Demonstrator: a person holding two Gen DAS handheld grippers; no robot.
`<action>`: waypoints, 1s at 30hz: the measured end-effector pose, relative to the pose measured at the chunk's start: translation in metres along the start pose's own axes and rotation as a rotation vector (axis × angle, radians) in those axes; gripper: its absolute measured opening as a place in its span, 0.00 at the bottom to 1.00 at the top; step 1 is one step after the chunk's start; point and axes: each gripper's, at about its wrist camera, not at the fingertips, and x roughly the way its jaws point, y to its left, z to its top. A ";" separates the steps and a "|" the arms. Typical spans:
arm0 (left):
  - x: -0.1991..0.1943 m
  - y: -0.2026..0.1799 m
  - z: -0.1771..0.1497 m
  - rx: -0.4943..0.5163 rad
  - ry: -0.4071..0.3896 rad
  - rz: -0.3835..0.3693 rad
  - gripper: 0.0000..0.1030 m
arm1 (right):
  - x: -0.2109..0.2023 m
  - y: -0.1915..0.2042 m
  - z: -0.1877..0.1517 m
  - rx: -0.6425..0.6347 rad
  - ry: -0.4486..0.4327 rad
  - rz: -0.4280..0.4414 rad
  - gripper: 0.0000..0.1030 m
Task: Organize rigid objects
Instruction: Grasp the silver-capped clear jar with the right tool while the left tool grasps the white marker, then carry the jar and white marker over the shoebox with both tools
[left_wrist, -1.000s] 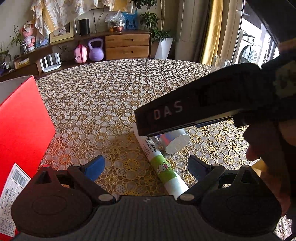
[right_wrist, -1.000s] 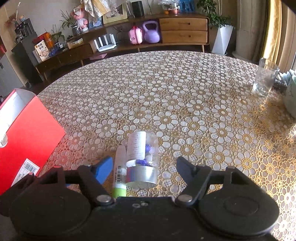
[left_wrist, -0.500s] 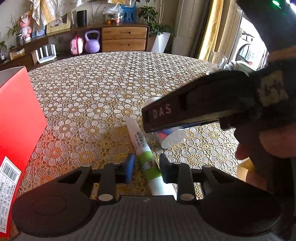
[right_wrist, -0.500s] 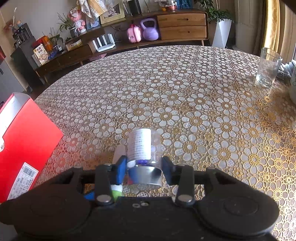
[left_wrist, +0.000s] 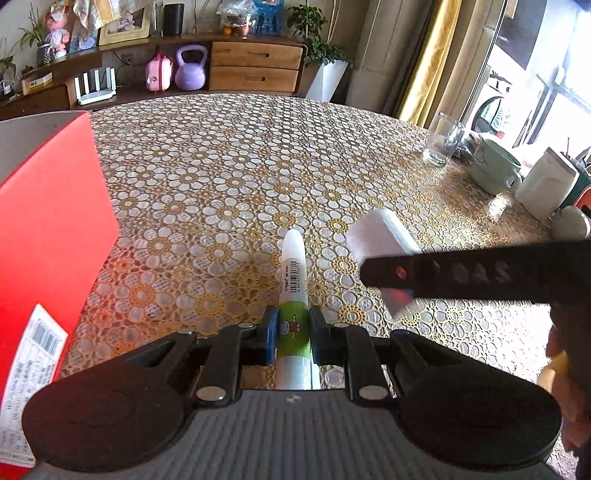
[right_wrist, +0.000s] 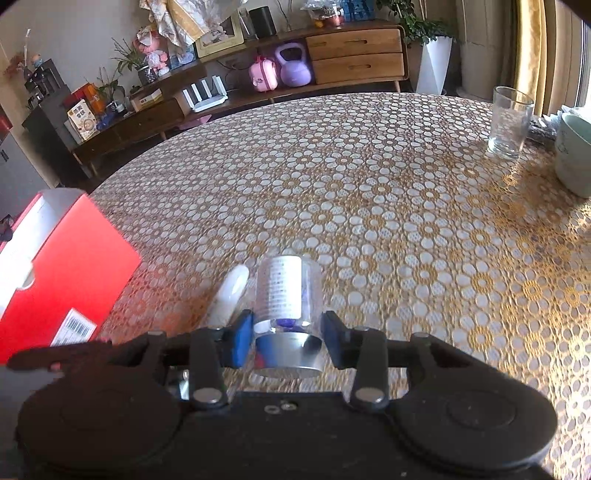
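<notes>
In the left wrist view, the left hand-held gripper (left_wrist: 292, 334) is clamped on the green band of a white tube (left_wrist: 293, 295) at lower centre, low over the lace-covered tabletop (left_wrist: 240, 166); gripped near its rear, the long front could droop or twist out. In the right wrist view, the right hand-held gripper (right_wrist: 288, 338) pinches a clear jar with a silver lid (right_wrist: 286, 310) at lower centre, just beside the tube; its smooth round wall could slip, or the two could knock together on the way to the red box (right_wrist: 62, 266) at left.

A drinking glass (right_wrist: 510, 122) stands at the far right of my lace-covered table (right_wrist: 369, 192), a pale green mug (left_wrist: 493, 170) just beside it. Beyond, a purple kettlebell (right_wrist: 294, 67) sits by a wooden drawer unit (right_wrist: 356, 55).
</notes>
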 end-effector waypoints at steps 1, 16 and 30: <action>-0.003 0.001 -0.001 -0.002 -0.002 -0.002 0.17 | -0.004 0.002 -0.003 -0.004 0.002 0.002 0.39; -0.079 0.020 0.004 -0.004 -0.074 -0.015 0.17 | -0.069 0.061 -0.026 -0.056 -0.052 0.031 0.39; -0.156 0.058 0.016 0.039 -0.156 0.050 0.17 | -0.099 0.137 -0.006 -0.138 -0.114 0.092 0.39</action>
